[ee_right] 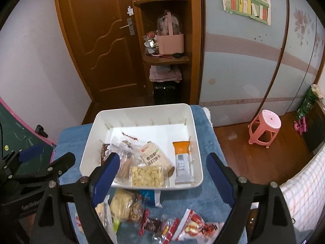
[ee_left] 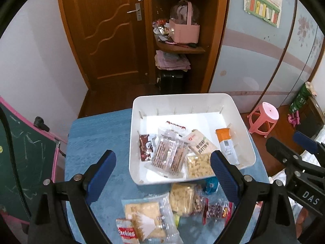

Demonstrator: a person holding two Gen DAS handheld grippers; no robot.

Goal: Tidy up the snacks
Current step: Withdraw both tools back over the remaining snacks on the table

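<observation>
A white bin (ee_left: 239, 134) (ee_right: 196, 130) stands on a blue cloth (ee_left: 97, 138) (ee_right: 207, 201) and holds several snack packs, among them an orange-topped bar (ee_left: 226, 145) (ee_right: 182, 161) and a cracker pack (ee_left: 200, 143) (ee_right: 155, 156). More packs lie loose on the cloth in front of the bin: a cookies pack (ee_left: 126, 231), a cracker bag (ee_left: 146, 219), a red candy pack (ee_left: 217, 211) (ee_right: 157, 224), a red-and-white bag (ee_right: 198, 228). My left gripper (ee_left: 162, 172) is open and empty above the loose packs. My right gripper (ee_right: 160, 177) is open and empty over the bin's near edge.
A pink stool (ee_left: 264, 119) (ee_right: 265, 128) stands on the wooden floor to the right. A chalkboard with a pink frame (ee_left: 26, 162) is at the left. A wooden door (ee_left: 113, 34) and corner shelves (ee_left: 180, 46) are behind the table.
</observation>
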